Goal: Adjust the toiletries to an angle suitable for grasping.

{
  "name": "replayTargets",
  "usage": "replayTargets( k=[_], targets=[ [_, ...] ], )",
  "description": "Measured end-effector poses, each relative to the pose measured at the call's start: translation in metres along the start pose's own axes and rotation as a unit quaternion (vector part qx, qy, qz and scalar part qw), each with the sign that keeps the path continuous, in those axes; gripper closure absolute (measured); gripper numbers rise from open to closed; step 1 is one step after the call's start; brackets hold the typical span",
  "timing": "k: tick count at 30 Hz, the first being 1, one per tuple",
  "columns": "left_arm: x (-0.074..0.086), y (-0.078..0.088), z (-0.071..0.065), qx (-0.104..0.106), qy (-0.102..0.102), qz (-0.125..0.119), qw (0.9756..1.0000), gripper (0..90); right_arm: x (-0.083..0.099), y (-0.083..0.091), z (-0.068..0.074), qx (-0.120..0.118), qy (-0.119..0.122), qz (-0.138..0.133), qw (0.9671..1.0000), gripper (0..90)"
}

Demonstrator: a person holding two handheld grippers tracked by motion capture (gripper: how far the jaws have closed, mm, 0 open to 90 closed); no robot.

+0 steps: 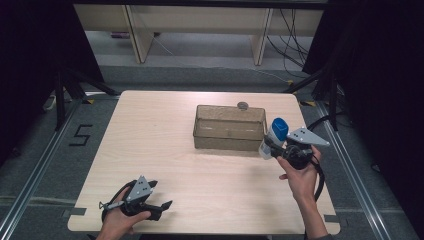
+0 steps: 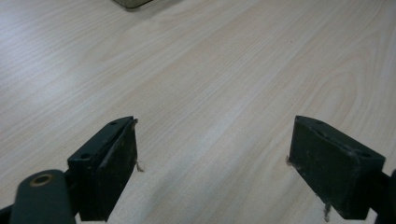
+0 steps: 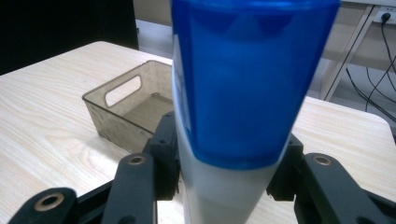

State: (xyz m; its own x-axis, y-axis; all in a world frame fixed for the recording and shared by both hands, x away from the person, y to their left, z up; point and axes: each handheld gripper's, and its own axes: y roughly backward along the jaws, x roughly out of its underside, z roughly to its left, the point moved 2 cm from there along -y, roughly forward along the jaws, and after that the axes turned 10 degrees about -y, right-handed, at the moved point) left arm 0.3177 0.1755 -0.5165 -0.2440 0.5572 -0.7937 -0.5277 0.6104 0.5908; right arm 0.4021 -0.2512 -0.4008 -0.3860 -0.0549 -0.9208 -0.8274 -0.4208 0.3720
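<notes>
carry step in hand: white bottle with blue cap [image 1: 274, 137] is clamped in right gripper [image 1: 278, 148], just beside translucent brown plastic bin [image 1: 229, 128]. left gripper [image 2: 215, 168] is held wide open, empty, on pale wooden table [image 1: 165, 150]. next, judged: bottle to be lifted over the rim and released inside.

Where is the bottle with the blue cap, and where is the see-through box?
bottle [image 1: 274, 135], high view, on its blue cap.
box [image 1: 229, 143], high view, on its near wall.
</notes>
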Motion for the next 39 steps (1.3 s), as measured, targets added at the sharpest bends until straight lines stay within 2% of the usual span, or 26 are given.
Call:
replayTargets(
  k=[2,3,5,6,7,8,9,10,11,12,14,16,17,18,20,27,28,29,30,31,32,33,35,36,37,39],
  targets=[
    [0.0,0.0,0.0,0.003,-0.001,0.0,1.0,15.0,-0.001,0.0,0.002,0.0,-0.017,0.006,0.9998,56.3],
    [0.0,-0.001,0.0,-0.003,0.001,-0.006,1.0,15.0,-0.003,-0.001,-0.001,0.001,0.0,-0.006,1.0,56.3],
    [0.0,0.0,0.0,0.001,0.0,0.001,1.0,14.9,-0.004,-0.002,0.0,0.004,-0.01,-0.006,0.9999,56.3],
    [0.0,0.0,0.0,0.0,0.0,0.0,1.0,15.0,-0.006,-0.003,-0.002,0.003,0.0,-0.01,0.9999,56.3],
    [0.0,0.0,0.0,0.001,0.0,0.0,1.0,15.0,-0.005,-0.003,0.0,-0.003,-0.021,0.003,0.9998,56.3],
    [0.0,0.0,0.0,-0.002,0.0,-0.001,1.0,14.9,-0.007,-0.004,-0.002,-0.001,-0.004,-0.002,1.0,56.3],
    [0.0,0.001,0.0,-0.003,-0.001,0.001,1.0,15.0,-0.006,-0.005,0.0,0.004,-0.019,-0.001,0.9998,56.3],
    [0.0,0.001,0.0,-0.003,0.0,0.002,1.0,15.0,-0.008,-0.006,-0.002,0.0,-0.009,-0.001,1.0,56.3],
    [0.0,0.001,0.0,-0.003,0.0,0.001,1.0,15.0,-0.008,-0.007,-0.001,0.002,-0.016,-0.004,0.9999,56.3],
    [0.0,0.001,0.0,-0.003,0.001,0.001,1.0,14.9,-0.01,-0.007,-0.002,-0.004,-0.01,-0.001,0.9999,56.4],
    [0.0,0.001,0.0,-0.002,0.001,0.0,1.0,15.0,-0.013,-0.009,-0.003,0.003,-0.004,-0.007,1.0,56.3],
    [-0.001,0.001,0.0,-0.002,0.0,0.002,1.0,15.0,-0.014,-0.01,-0.002,0.001,-0.009,-0.005,0.9999,56.4],
    [-0.001,0.0,-0.001,-0.003,0.008,-0.006,0.9999,15.0,-0.016,-0.01,-0.003,0.002,-0.004,-0.006,1.0,56.3],
    [-0.001,0.0,-0.001,-0.003,0.008,-0.006,0.9999,15.0,-0.016,-0.01,-0.001,0.0,-0.023,0.003,0.9997,56.3],
    [-0.001,0.0,-0.001,-0.003,0.009,-0.007,0.9999,15.0,-0.018,-0.013,-0.003,-0.003,-0.01,-0.01,0.9999,56.4],
    [-0.001,-0.001,-0.001,-0.002,0.009,-0.007,0.9999,15.0,-0.024,-0.018,-0.005,-0.001,-0.018,0.0,0.9998,56.4],
    [-0.001,-0.001,-0.001,-0.002,0.01,-0.007,0.9999,14.9,-0.024,-0.019,-0.005,0.001,-0.026,-0.001,0.9996,56.3],
    [-0.001,-0.001,-0.001,-0.002,0.01,-0.007,0.9999,14.9,-0.026,-0.02,-0.007,-0.001,-0.018,-0.001,0.9998,56.3],
    [-0.001,-0.001,-0.001,-0.002,0.01,-0.008,0.9999,15.0,-0.026,-0.021,-0.006,0.004,-0.025,0.001,0.9997,56.3],
    [-0.001,-0.001,-0.001,0.001,0.01,-0.01,0.9999,15.0,-0.027,-0.023,-0.009,0.001,-0.014,-0.008,0.9999,56.3],
    [-0.001,-0.001,-0.001,0.003,0.01,-0.01,0.9999,14.9,-0.027,-0.022,-0.007,0.002,-0.031,0.0,0.9995,56.3],
    [-0.001,-0.001,-0.001,0.002,0.005,-0.006,1.0,15.0,-0.028,-0.024,-0.01,-0.001,-0.019,-0.004,0.9998,56.4],
    [-0.001,0.0,0.0,0.006,0.002,-0.003,1.0,15.0,-0.029,-0.025,-0.011,0.0,-0.022,0.001,0.9998,56.3],
    [-0.001,-0.001,0.0,0.008,0.003,-0.004,1.0,14.9,-0.029,-0.025,-0.01,0.002,-0.033,0.001,0.9995,56.3],
    [-0.002,-0.001,0.0,0.008,0.003,-0.004,1.0,15.0,-0.03,-0.026,-0.012,0.002,-0.022,-0.002,0.9997,56.3],
    [-0.002,-0.001,0.0,0.009,0.004,-0.003,1.0,14.9,-0.031,-0.027,-0.012,0.004,-0.024,0.003,0.9997,56.4]
  ],
)
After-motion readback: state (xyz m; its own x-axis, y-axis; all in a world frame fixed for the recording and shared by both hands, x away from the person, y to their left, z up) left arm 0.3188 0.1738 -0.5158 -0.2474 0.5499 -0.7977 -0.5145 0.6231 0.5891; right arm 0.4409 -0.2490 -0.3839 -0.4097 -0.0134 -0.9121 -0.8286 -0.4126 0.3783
